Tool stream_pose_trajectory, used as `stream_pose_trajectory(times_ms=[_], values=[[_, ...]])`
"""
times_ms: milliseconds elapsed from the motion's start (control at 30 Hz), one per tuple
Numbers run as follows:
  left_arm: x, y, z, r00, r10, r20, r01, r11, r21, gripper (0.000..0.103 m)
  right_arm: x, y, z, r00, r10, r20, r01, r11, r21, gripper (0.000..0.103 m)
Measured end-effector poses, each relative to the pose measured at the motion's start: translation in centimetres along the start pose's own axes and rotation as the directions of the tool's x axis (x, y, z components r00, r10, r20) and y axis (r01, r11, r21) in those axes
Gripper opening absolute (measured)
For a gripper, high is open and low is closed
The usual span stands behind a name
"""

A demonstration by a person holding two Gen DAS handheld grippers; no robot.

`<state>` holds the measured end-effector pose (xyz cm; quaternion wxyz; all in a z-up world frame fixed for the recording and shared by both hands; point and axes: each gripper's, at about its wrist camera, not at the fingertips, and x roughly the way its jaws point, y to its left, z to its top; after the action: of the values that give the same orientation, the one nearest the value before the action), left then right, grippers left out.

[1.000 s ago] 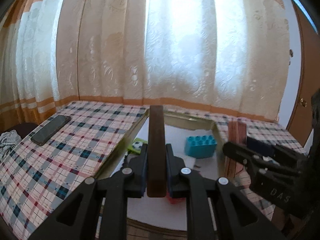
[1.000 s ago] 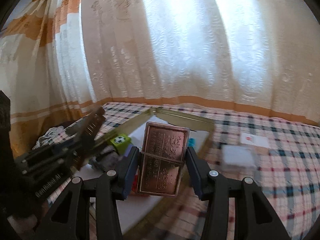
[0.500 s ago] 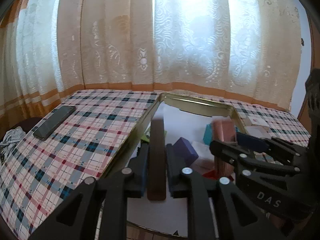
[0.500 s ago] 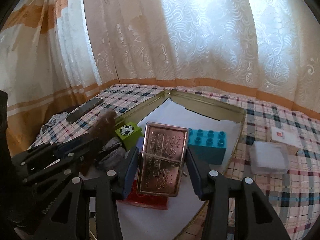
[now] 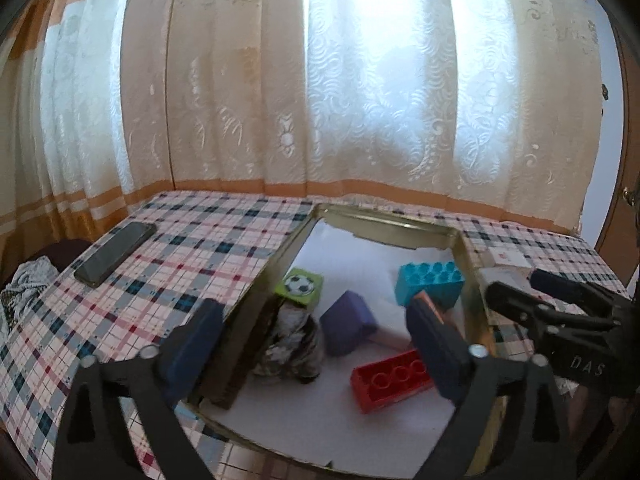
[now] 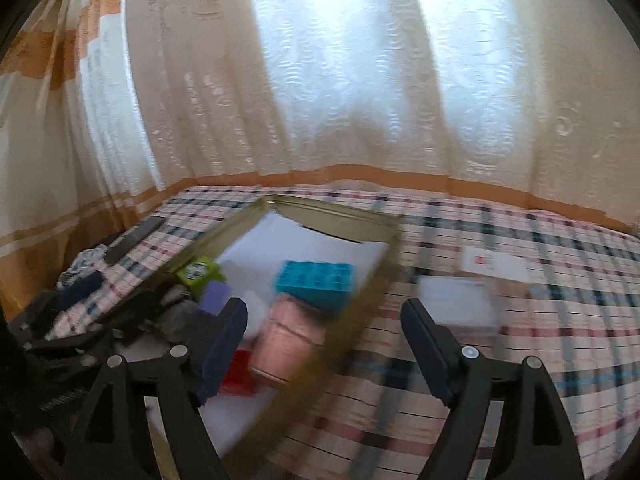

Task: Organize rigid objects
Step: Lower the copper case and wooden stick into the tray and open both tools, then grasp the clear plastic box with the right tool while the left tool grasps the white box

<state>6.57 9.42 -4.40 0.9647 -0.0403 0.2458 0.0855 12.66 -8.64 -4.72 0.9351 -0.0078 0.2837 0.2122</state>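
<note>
A gold-rimmed tray (image 5: 384, 224) with a white floor lies on the checked cloth. In it lie a teal brick (image 5: 430, 282), a red brick (image 5: 390, 380), a purple block (image 5: 346, 322), a green football cube (image 5: 300, 286), a grey patterned lump (image 5: 292, 344) and a dark wooden bar (image 5: 244, 360) along the left wall. My left gripper (image 5: 316, 344) is open and empty above the tray. My right gripper (image 6: 324, 344) is open and empty over the tray's right rim (image 6: 360, 300). The copper plate (image 6: 284, 340) lies in the tray beside the teal brick (image 6: 316, 280). The right view is blurred.
A black phone (image 5: 114, 254) lies on the cloth left of the tray. A clear plastic box (image 6: 456, 300) and a white card (image 6: 496, 262) lie right of the tray. Lace curtains hang behind the table. A crumpled cloth (image 5: 24, 284) sits past the table's left edge.
Both grippers have opened. The wooden bar has left my left gripper and lies along the tray's left wall. The copper plate has left my right gripper and lies in the tray.
</note>
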Motion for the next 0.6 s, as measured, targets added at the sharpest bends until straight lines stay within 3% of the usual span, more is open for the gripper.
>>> stream_pose_trajectory(times_ms=[267, 400, 600], values=[[0.8, -1.4, 0.9, 0.998, -0.046, -0.032, 0.046, 0.999, -0.027, 0.1, 0.4, -7.4, -0.1, 0.978, -0.189, -0.087, 0.196, 0.977, 0.08, 0.082], [1.4, -2.4, 1.9, 0.997, -0.05, -0.065, 0.048, 0.998, -0.028, 0.103, 1.9, -9.0, 0.4, 0.972, -0.191, -0.134, 0.206, 0.972, 0.116, 0.082], [2.5, -3.8, 3.3, 0.994, -0.047, -0.095, 0.047, 0.999, 0.004, 0.103, 4.5, -8.4, 1.2, 0.968, -0.163, -0.188, 0.183, 0.979, 0.093, 0.082]])
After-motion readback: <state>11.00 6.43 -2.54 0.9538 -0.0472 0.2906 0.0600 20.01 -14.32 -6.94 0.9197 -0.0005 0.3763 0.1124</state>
